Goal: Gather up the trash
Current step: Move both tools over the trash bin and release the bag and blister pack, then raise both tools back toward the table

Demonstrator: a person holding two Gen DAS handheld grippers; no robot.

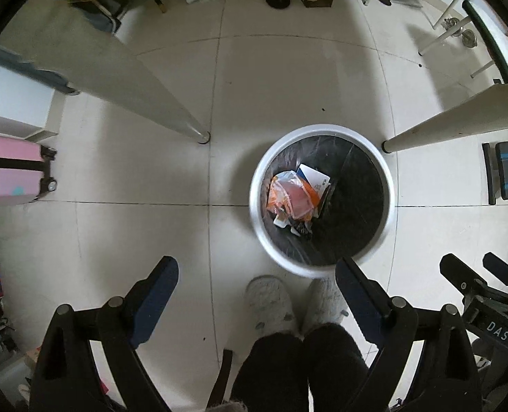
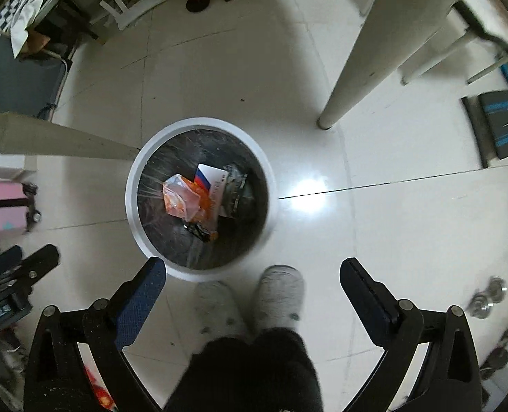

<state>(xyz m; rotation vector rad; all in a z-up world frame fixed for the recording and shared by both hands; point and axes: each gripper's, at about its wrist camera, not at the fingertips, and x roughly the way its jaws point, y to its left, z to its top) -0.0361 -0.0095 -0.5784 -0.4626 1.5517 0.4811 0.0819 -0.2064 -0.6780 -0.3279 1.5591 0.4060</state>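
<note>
A: Left hand-held gripper (image 1: 256,271) has its jaws apart and empty over the floor (image 1: 144,178). Right hand-held gripper (image 2: 252,267) is likewise apart and empty. Risk?

B: The bin (image 2: 135,178) sits left of the right jaws, so a piece dropped from there could miss the rim. A slipper (image 2: 281,295) could also nudge it.

A: Trash?

B: Orange wrappers (image 2: 185,199) and a white card (image 2: 212,178), crumpled and loose, low in the black-lined white bin between two table legs (image 1: 171,110).
</note>
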